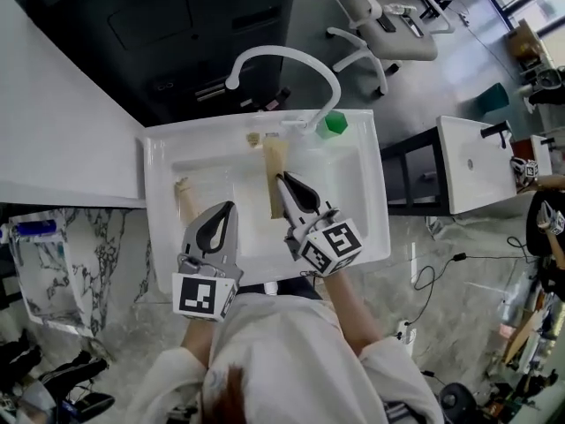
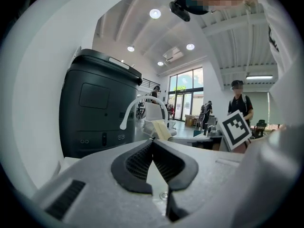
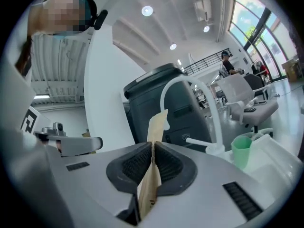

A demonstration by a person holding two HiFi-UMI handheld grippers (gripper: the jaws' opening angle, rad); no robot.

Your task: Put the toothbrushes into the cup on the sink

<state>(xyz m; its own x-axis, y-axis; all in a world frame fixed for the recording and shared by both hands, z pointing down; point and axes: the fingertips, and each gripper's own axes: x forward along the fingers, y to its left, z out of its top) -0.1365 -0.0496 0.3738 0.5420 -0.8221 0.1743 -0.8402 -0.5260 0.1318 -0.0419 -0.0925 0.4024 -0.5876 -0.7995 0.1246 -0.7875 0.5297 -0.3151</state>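
Over the sink [image 1: 377, 203], the right gripper [image 3: 153, 145] clamps its jaws on a paper-wrapped toothbrush [image 3: 156, 125], the wrapper hiding the brush. Only the head view shows a second wrapped toothbrush [image 1: 184, 196] in the basin. The left gripper [image 2: 152, 140] has its jaws together, empty; the green cup [image 1: 333, 124] stands beside the faucet [image 1: 291, 58].

bright, even ceiling spotlights [image 2: 155, 14]; fisheye edges dark, warped; focus sharp.

The cup [image 1: 333, 124] stands on the back rim of the sink [image 1: 380, 203], just right of the tap [image 1: 282, 51]. One toothbrush packet [image 1: 184, 198] lies at the basin's left. A second packet [image 1: 274, 168] is over the middle, between the jaws of the right gripper [image 1: 284, 182].
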